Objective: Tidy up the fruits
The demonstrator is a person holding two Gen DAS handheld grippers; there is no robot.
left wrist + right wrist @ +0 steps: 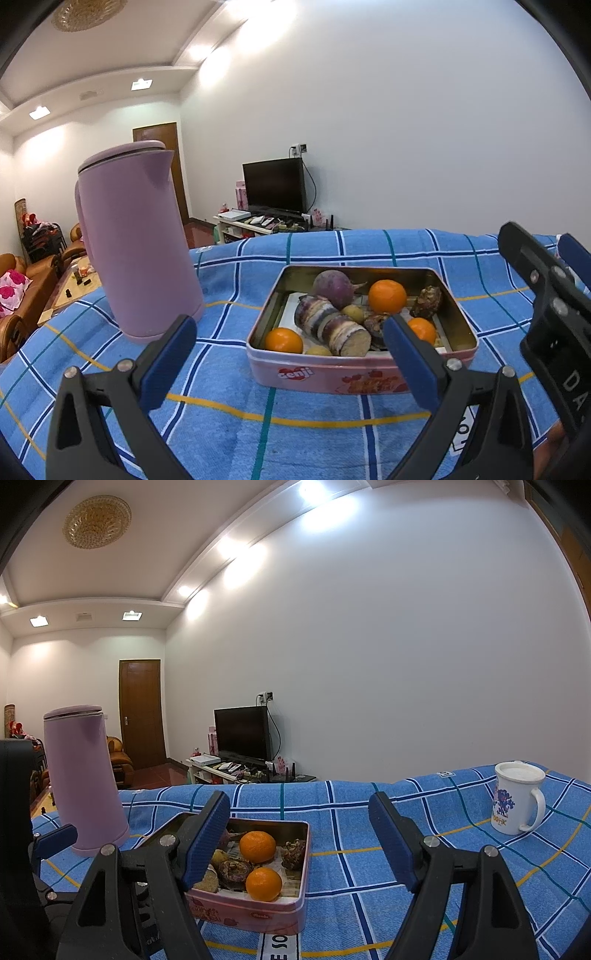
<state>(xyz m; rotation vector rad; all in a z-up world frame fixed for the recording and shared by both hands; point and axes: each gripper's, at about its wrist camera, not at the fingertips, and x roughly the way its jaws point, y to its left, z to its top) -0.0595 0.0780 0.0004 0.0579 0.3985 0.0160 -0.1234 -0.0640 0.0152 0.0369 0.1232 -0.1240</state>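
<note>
A pink tin box (364, 380) (255, 917) sits on the blue checked cloth and holds mixed produce. Inside lie oranges (387, 296) (257, 847), a round purple root (332, 287), a cut purple-skinned piece (332, 326), small yellow fruits (352, 312) and dark knobbly ones (426, 302) (294, 853). My left gripper (290, 360) hovers open just in front of the tin, nothing between its fingers. My right gripper (299, 834) is open too, above the tin's near right corner, also with nothing in it. Its black frame (550, 306) shows at the right of the left wrist view.
A tall lilac jug (136, 240) (83, 779) stands left of the tin. A white printed mug (517, 801) stands at the far right of the cloth. Beyond the table edge are a TV (275, 186), a low stand, sofas and a door.
</note>
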